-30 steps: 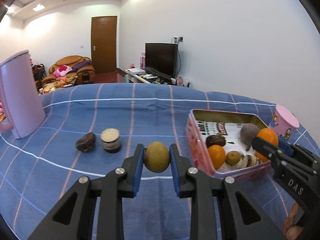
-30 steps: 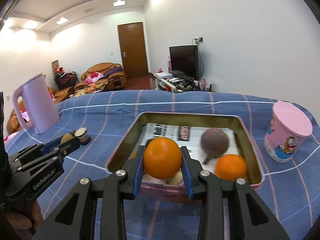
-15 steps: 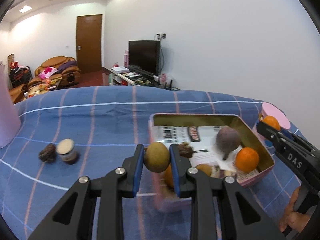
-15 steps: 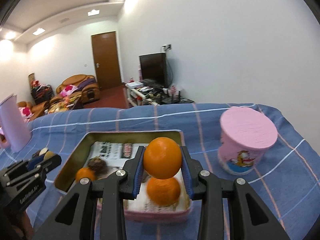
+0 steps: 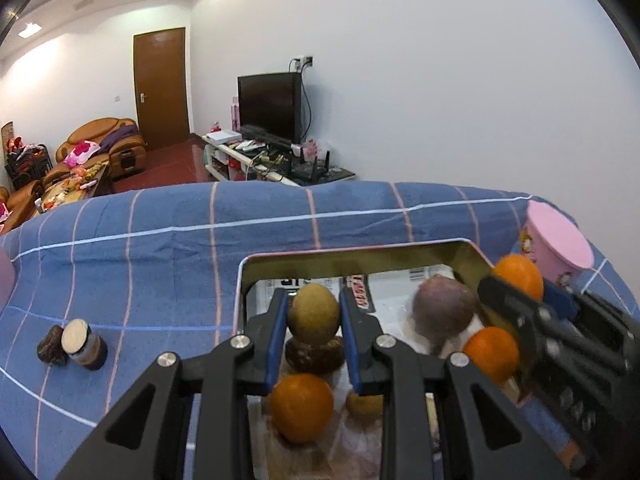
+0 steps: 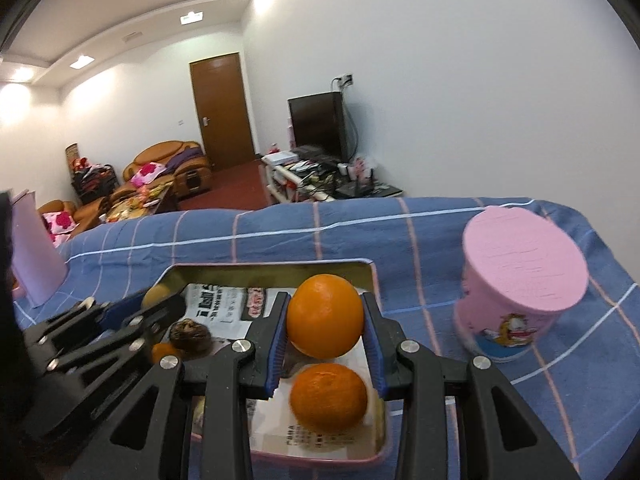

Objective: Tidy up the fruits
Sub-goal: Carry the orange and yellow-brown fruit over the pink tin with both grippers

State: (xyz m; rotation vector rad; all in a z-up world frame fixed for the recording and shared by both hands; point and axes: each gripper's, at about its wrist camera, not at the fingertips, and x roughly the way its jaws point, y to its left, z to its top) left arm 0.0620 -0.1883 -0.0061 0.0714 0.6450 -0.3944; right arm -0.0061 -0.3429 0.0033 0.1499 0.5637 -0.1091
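My left gripper point(image 5: 314, 320) is shut on a yellow-green round fruit point(image 5: 314, 319) and hangs over the pink metal tin point(image 5: 360, 255). Inside the tin, on printed paper, lie an orange point(image 5: 301, 407), a dark wrinkled fruit point(image 5: 314, 356), a purple-brown fruit point(image 5: 442, 314) and another orange point(image 5: 491, 354). My right gripper point(image 6: 325, 328) is shut on an orange point(image 6: 325, 327) above the tin's right end point(image 6: 370, 270), over a second orange point(image 6: 328, 398). Each gripper shows at the edge of the other's view.
On the blue checked cloth point(image 5: 160, 264), left of the tin, lie a dark wrinkled fruit point(image 5: 51, 346) and a cut brown fruit with a pale face point(image 5: 84, 344). A pink cartoon cup point(image 6: 520, 280) stands right of the tin. A pink kettle point(image 6: 30, 254) is at far left.
Both grippers moved right with their fruits. The left one came from the cloth to over the tin. The right one went from the tin's left part to its right end.
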